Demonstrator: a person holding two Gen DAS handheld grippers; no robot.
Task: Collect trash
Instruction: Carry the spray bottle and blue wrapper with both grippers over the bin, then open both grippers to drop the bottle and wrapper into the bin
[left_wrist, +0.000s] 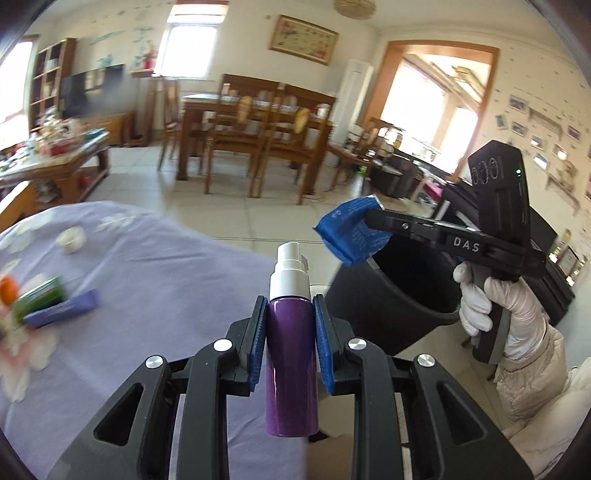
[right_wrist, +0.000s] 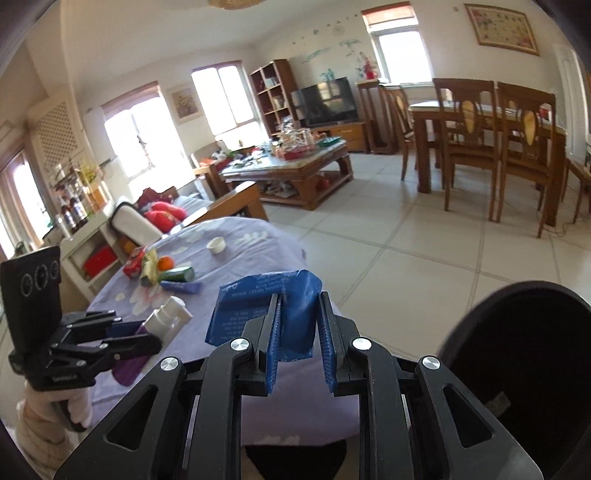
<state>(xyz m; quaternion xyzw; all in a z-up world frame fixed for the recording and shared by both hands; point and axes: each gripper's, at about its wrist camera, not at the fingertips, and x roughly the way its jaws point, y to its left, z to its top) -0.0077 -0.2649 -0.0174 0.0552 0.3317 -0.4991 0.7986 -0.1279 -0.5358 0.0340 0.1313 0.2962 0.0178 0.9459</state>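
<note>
My left gripper (left_wrist: 290, 306) is shut on a purple spray bottle (left_wrist: 291, 369) with a white pump top, held above the lilac flowered tablecloth (left_wrist: 147, 277). My right gripper (right_wrist: 299, 299) is shut on a crumpled blue wrapper (right_wrist: 251, 310). In the left wrist view the right gripper (left_wrist: 369, 218) carries the blue wrapper (left_wrist: 351, 236) over the near rim of a black bin (left_wrist: 369, 306). In the right wrist view the black bin (right_wrist: 480, 301) stands open at the right, and the left gripper (right_wrist: 155, 336) with the spray bottle (right_wrist: 168, 314) is at the left.
On the cloth lie a white cup (right_wrist: 218, 245), a purple tube (right_wrist: 183, 286), a green tube (right_wrist: 179, 274), an orange (right_wrist: 166, 263) and a red packet (right_wrist: 135, 262). Beyond are tiled floor (right_wrist: 424, 251), a cluttered coffee table (right_wrist: 295, 166) and wooden dining chairs (right_wrist: 469, 147).
</note>
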